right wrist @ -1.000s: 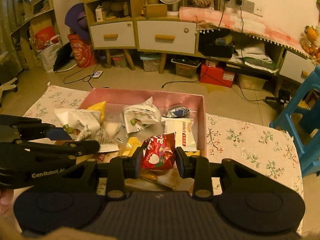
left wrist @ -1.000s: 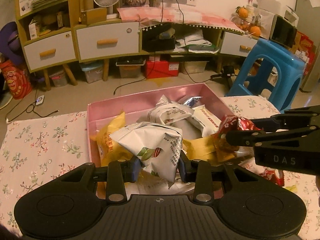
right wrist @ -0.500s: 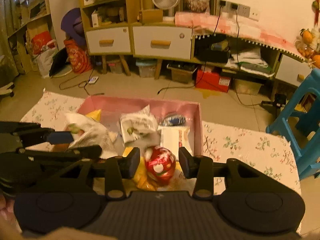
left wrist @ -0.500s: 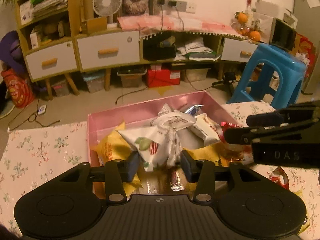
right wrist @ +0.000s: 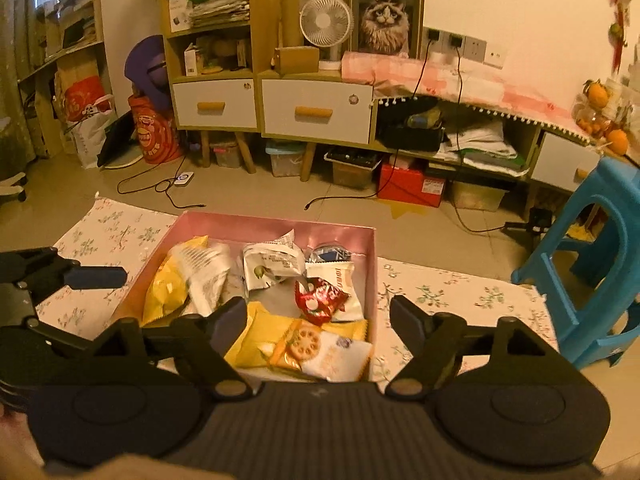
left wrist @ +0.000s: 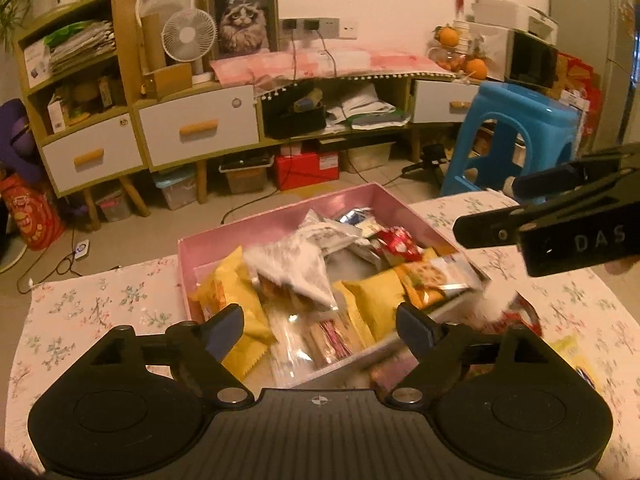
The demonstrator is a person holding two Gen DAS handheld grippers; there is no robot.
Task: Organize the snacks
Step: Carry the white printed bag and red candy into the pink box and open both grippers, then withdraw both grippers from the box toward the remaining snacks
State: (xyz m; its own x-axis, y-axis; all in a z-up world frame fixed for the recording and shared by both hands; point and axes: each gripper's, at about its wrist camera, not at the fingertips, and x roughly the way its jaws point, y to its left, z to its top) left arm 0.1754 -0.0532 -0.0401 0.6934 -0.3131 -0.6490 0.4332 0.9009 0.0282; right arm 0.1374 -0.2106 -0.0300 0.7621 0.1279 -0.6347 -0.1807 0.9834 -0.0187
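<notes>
My left gripper's (left wrist: 320, 326) jaws are opening, empty; the right gripper's (right wrist: 318, 318) too. Beyond them the white packet (left wrist: 294, 270) (blurred) tumbles onto the heaped snacks in the pink box (right wrist: 370, 276). I worry it slides over the rim.

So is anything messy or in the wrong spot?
Yes. Some snack packets lie on the flowery cloth, outside the pink box. Inside, the packets are heaped crookedly, not lined up.

left tongs (left wrist: 320, 328) opening, empty, above pink box (left wrist: 276, 228)
</notes>
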